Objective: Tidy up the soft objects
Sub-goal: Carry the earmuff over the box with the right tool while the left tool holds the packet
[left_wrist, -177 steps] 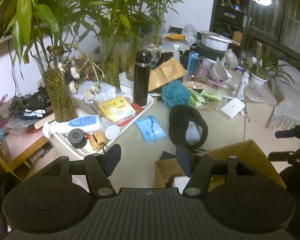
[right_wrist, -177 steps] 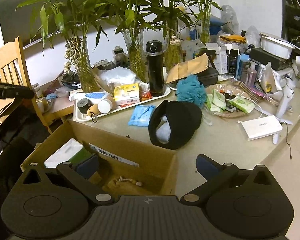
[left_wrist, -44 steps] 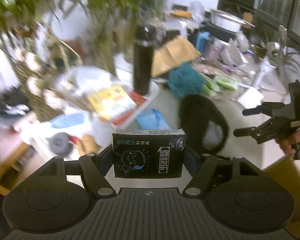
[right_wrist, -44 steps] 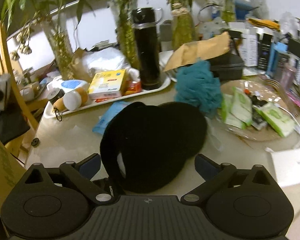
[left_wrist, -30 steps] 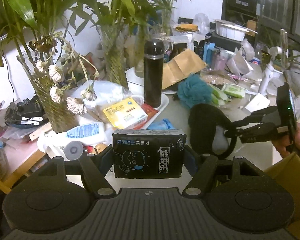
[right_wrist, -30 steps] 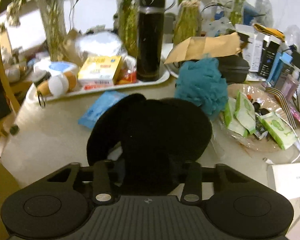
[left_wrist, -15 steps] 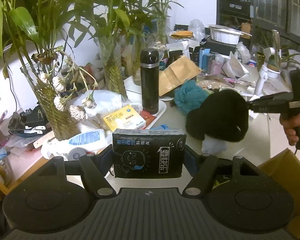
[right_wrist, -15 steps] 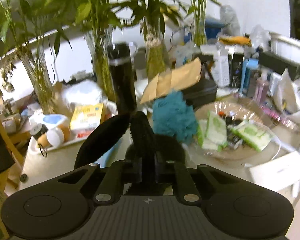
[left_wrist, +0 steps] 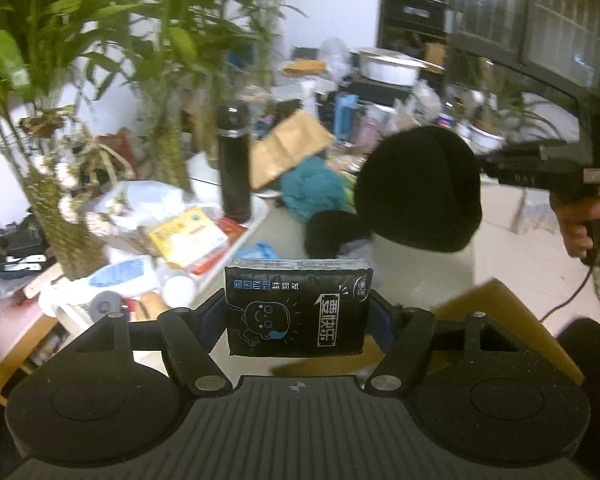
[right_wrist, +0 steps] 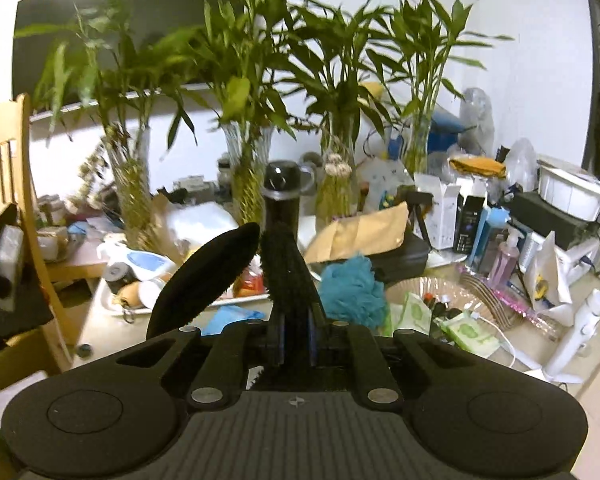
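Cluttered tabletop behind: left gripper [left_wrist: 298, 312] clamps black tissue pack [left_wrist: 298, 308] crosswise just beside cardboard box [left_wrist: 500, 320]; right gripper [right_wrist: 296, 340] pinches black hat [left_wrist: 420, 188] aloft, farther from that box.

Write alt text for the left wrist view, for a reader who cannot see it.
The left gripper holds a black tissue pack between its fingers above a cluttered table. To the right, the right gripper holds up black fluffy earmuffs; behind are a black flask and a teal bath pouf.
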The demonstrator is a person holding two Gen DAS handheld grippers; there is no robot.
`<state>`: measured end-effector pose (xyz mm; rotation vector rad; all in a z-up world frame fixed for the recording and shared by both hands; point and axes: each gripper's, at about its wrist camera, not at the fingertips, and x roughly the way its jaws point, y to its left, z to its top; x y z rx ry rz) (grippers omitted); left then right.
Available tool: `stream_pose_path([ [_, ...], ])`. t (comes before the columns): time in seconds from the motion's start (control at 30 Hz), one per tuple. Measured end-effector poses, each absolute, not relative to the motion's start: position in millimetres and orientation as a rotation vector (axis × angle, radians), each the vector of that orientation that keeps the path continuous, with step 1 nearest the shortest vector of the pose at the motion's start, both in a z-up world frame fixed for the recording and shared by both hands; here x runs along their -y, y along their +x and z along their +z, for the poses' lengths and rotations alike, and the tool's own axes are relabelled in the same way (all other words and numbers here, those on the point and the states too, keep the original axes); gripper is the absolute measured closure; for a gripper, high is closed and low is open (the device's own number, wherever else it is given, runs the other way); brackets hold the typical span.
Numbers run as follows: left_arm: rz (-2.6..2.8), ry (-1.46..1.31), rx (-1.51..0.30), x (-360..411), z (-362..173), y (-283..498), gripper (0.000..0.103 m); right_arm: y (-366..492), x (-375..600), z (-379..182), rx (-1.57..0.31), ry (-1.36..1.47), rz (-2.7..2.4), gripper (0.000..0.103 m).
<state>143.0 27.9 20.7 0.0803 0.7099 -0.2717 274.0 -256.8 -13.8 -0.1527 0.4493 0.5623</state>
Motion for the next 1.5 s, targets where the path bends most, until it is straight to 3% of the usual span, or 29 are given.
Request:
stream_pose_path([
  [0.4, -0.538, 0.114, -0.785, 20, 8, 126, 0.032, 198, 289, 18, -0.389, -0.099, 0.55, 0.09],
  [0.63, -0.564, 0.081, -0.7, 21, 11, 107, 0.02, 163, 301, 23, -0.381, -0.08, 0.54, 0.09],
  [1.5, -0.379, 0.01, -0.697, -36, 7, 30, 0.02, 101, 266, -5, -0.448, -0.059, 0.651, 0.09],
])
